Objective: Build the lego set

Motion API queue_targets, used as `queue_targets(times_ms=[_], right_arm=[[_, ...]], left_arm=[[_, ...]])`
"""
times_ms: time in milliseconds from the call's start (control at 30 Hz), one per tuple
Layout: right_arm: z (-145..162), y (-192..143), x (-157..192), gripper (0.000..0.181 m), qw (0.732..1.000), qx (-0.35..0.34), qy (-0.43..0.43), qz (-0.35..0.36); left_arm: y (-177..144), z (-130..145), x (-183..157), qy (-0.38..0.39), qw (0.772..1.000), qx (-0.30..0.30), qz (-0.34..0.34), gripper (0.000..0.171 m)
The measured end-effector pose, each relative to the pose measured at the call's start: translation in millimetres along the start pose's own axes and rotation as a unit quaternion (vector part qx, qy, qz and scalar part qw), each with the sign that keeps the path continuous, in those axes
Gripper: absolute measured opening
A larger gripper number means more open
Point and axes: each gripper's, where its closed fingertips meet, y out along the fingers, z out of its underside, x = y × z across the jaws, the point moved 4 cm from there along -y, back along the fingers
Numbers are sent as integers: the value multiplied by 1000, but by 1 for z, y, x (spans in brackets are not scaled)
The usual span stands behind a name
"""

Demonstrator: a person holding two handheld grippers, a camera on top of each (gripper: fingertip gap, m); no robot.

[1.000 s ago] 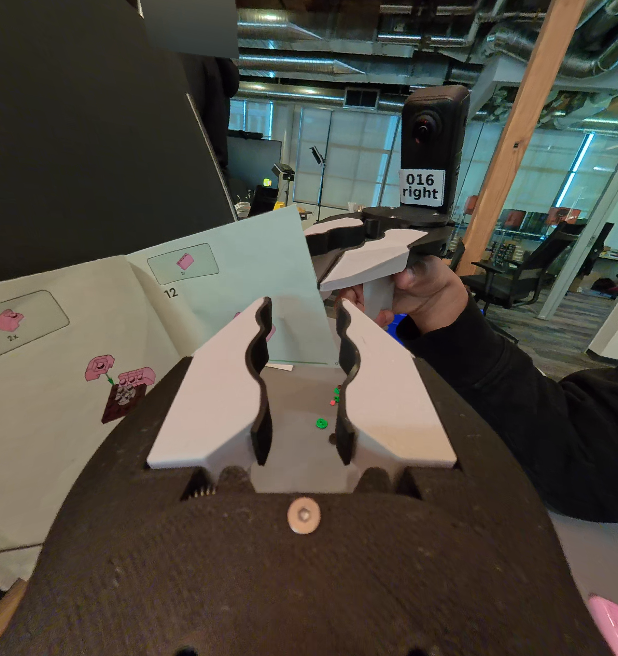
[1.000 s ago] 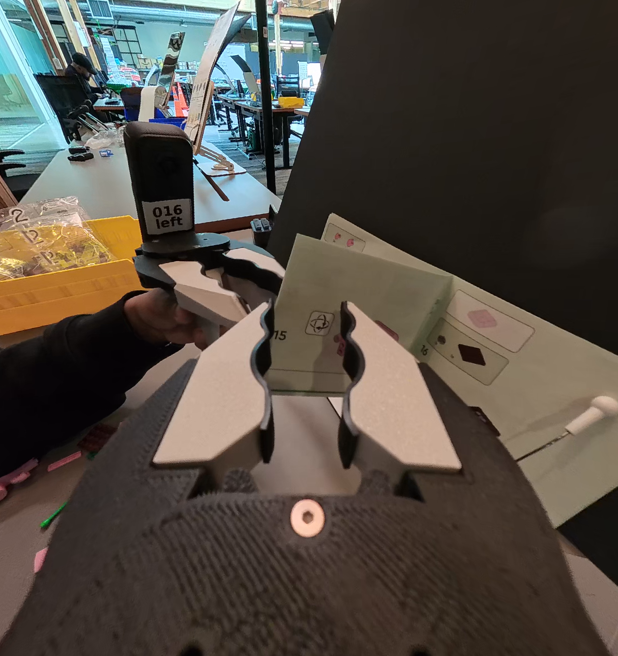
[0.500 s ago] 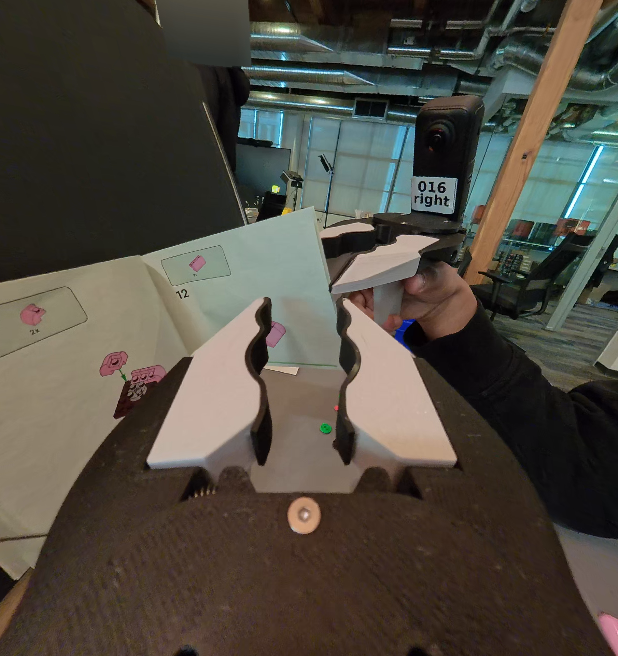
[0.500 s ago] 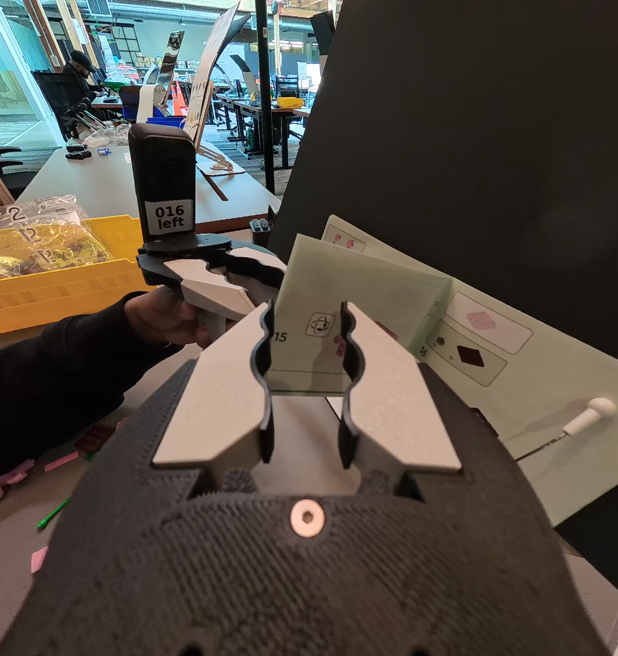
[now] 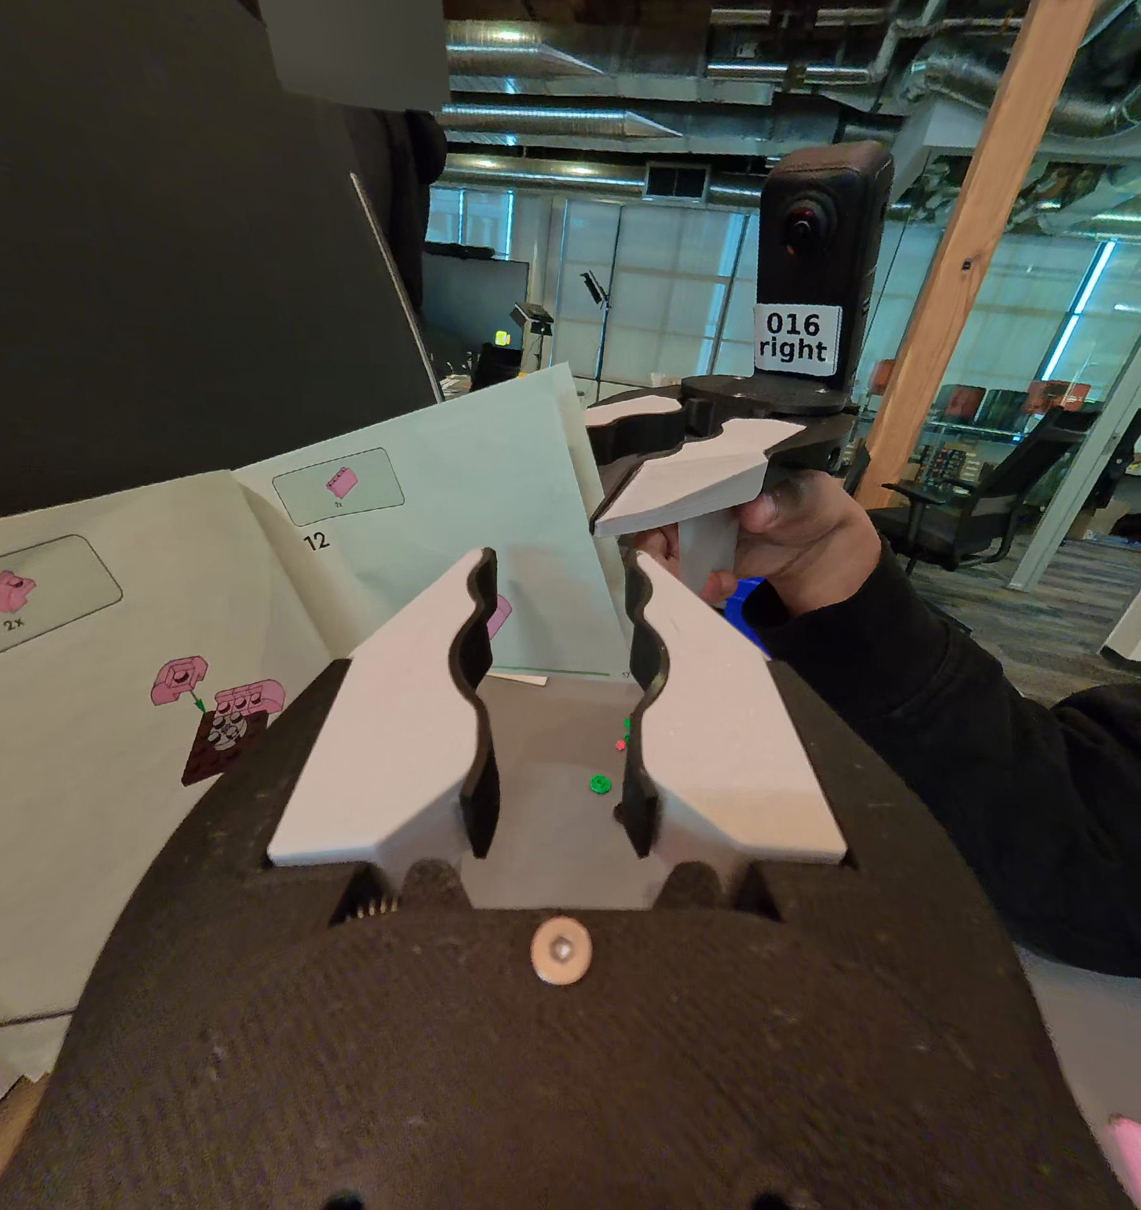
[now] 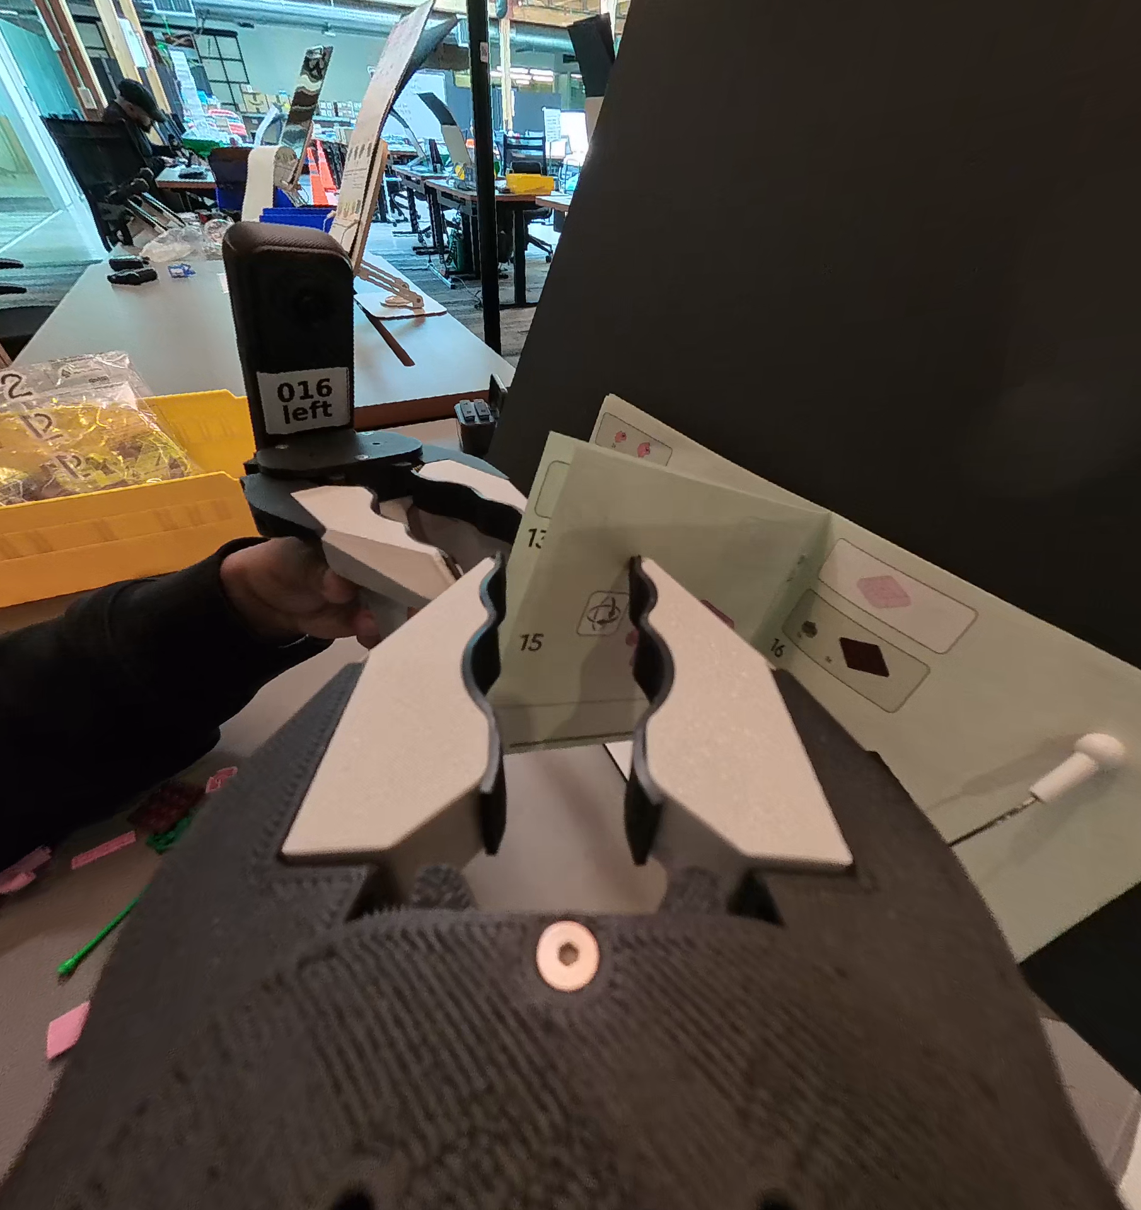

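An open instruction booklet point(image 5: 162, 589) leans on a black board; it also shows in the right wrist view point(image 6: 948, 655). One page point(image 5: 489, 471) stands up from it between the two grippers, and it shows in the right wrist view point(image 6: 653, 556) too. My left gripper point(image 5: 561, 563) is open and empty, pointing at this page. My right gripper point(image 6: 564, 566) is open and empty, with the page just beyond its fingertips. Each gripper shows in the other's view: the right point(image 5: 597, 471) by the page's edge, the left point(image 6: 483, 543) by its other side.
A green round stud point(image 5: 599, 784) and a red bit point(image 5: 620, 744) lie on the grey table. Pink pieces point(image 6: 103, 851), dark red pieces point(image 6: 162, 805) and a green stem point(image 6: 90, 949) lie at left. A yellow bin point(image 6: 96, 511) holds bags. A white pin point(image 6: 1079, 766) holds the booklet.
The left gripper has moved a little closer to the standing page. A second page edge now shows behind it in the right wrist view. Both grippers stay open.
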Motion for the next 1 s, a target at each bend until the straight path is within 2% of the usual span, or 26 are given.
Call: queue_targets(times_ms=[200,467,567,700,833,900,1000], right_arm=[[1,-2,-2,37,1000,3,-5,8],[-4,-18,-15,37,999,-10,-4,44],[-5,-28,-32,34,994,-12,-3,106],[-6,-48,-61,35,976,-13,-12,217],[-18,-62,-67,36,962,-42,-34,268],[-27,-61,-58,33,962,-58,-62,258],[-26,-44,-24,22,982,-43,-100,157]], left_arm=[[-1,2,7,16,999,12,-31,34],[-14,-3,26,-8,997,-3,-76,8],[-23,-7,35,-13,995,-9,-100,0],[-35,-11,43,-19,992,-10,-122,0],[-41,-9,50,-13,990,15,-143,0],[-45,-7,54,2,985,35,-166,0],[-49,-5,59,32,978,59,-198,0]])
